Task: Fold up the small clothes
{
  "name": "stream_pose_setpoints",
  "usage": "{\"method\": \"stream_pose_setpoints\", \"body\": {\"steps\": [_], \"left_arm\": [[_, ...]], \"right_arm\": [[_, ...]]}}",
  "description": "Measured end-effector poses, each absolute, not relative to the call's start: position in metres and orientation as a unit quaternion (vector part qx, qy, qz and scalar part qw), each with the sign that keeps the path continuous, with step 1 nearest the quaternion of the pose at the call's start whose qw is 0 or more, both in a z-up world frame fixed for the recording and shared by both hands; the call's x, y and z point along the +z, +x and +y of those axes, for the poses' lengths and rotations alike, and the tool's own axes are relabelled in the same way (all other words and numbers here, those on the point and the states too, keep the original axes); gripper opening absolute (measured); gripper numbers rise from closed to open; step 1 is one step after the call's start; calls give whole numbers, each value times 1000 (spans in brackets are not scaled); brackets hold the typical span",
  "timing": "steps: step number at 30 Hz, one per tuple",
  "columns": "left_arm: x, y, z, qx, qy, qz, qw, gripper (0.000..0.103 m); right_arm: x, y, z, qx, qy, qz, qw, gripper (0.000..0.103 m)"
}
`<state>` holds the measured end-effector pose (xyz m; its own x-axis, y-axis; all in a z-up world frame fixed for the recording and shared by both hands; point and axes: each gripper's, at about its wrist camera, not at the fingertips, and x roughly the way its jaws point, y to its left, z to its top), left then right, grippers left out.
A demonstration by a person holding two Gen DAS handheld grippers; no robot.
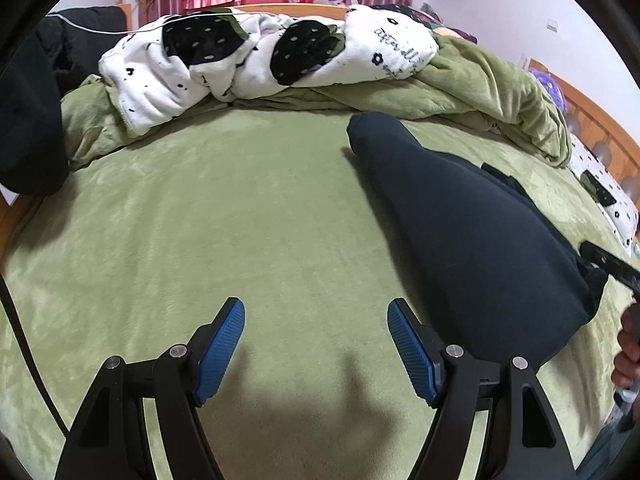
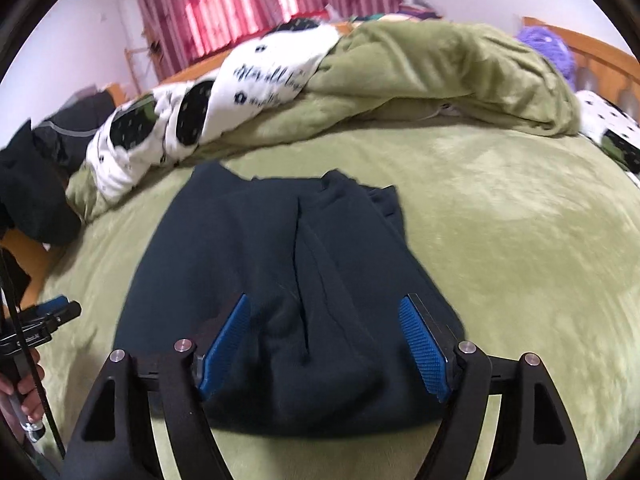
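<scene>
1. Nearest us in the right wrist view, the right gripper (image 2: 324, 344) hangs low over the near end of the dark garment (image 2: 280, 280). Its jaws stand spread, the blue pads clear of the cloth on either side, pinching nothing.
2. In the left wrist view, the left gripper (image 1: 316, 344) hovers over the bare green bed cover (image 1: 200, 220). Its jaws are spread too and empty, with only their shadow below them.
3. The garment lies flat on the bed cover, well short of the heaped green quilt (image 1: 480, 80) and the white patterned blanket (image 1: 240, 60) at the far side. From the left wrist view it sits just to the right of the left gripper.
4. We judge the fold well advanced. The garment is a compact, layered bundle with a rounded folded edge at the near end — a lengthwise seam or overlap runs down its middle, and some uneven layers show at the far right corner.
5. What is left looks small to us: perhaps one more fold across, or a tidy of that far corner. We cannot tell what kind of garment it is.
6. A dark heap (image 1: 28, 120) lies at the left edge of the bed — possibly more clothes to fold, though we cannot be sure.
</scene>
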<state>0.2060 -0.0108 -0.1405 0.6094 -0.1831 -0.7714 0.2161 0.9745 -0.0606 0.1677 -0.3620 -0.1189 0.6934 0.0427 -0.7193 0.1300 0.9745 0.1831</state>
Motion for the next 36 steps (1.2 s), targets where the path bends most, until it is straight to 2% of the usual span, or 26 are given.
{"method": "stream_pose_setpoints", "body": {"steps": [7,8,10,11,12,15,24,32,36], "left_arm": [[-143,206,-8,-99,3,413,905,72],[-142,206,-9,-102,-6,409,907,72],[-141,205,-13,-102,-9,404,909,72],[-140,204,-16,-101,-5,402,910,72],[-139,203,-20,-104,-1,398,911,72],[-137,202,-31,-101,6,392,915,72],[-131,197,-65,-135,-48,384,912,72],[-132,199,-110,-154,-37,396,904,72],[-135,200,-119,-157,-36,399,902,72]], "right_arm": [[-150,209,-359,14,148,431,890,76],[-152,212,-359,14,151,432,889,73],[-153,215,-357,23,152,425,892,46],[-152,217,-355,30,149,424,893,24],[-151,219,-354,35,145,424,893,14],[-140,217,-355,55,128,405,904,9],[-83,181,-404,58,139,325,934,8],[-145,184,-424,10,104,413,905,8],[-135,174,-433,12,105,389,915,6]]}}
